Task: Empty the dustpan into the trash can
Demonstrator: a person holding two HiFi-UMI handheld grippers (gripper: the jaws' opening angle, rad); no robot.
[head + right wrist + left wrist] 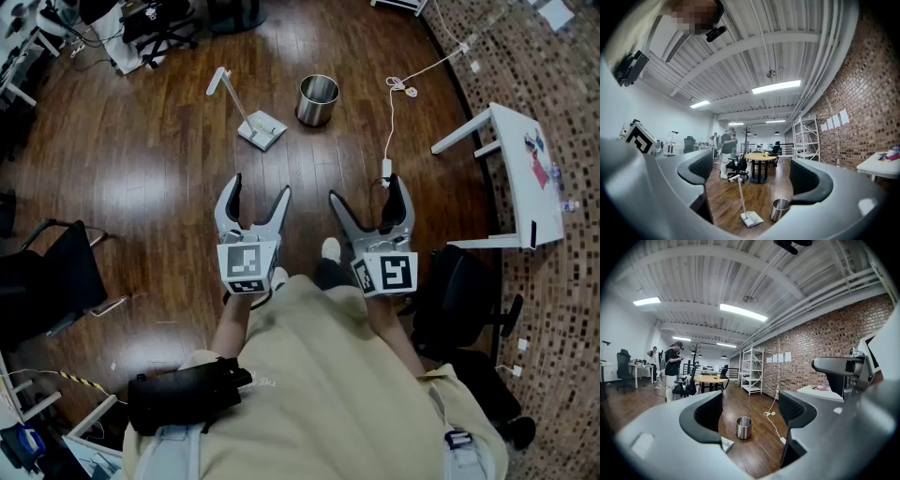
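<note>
A white long-handled dustpan (255, 125) stands on the wood floor ahead of me, its handle leaning up to the left. Just right of it sits a round metal trash can (317, 99). My left gripper (255, 200) and right gripper (372, 198) are held side by side in front of my body, well short of both, jaws wide open and empty. In the left gripper view the trash can (744, 427) shows between the jaws, with the dustpan (726, 444) half hidden behind the left jaw. The right gripper view shows the dustpan (749, 215) and trash can (779, 209) on the floor.
A white cable (392, 112) with a plug runs across the floor right of the can. A white table (525, 173) stands at the right and black office chairs (466, 309) sit close on both sides. People (673, 366) stand far off by a round table (760, 159).
</note>
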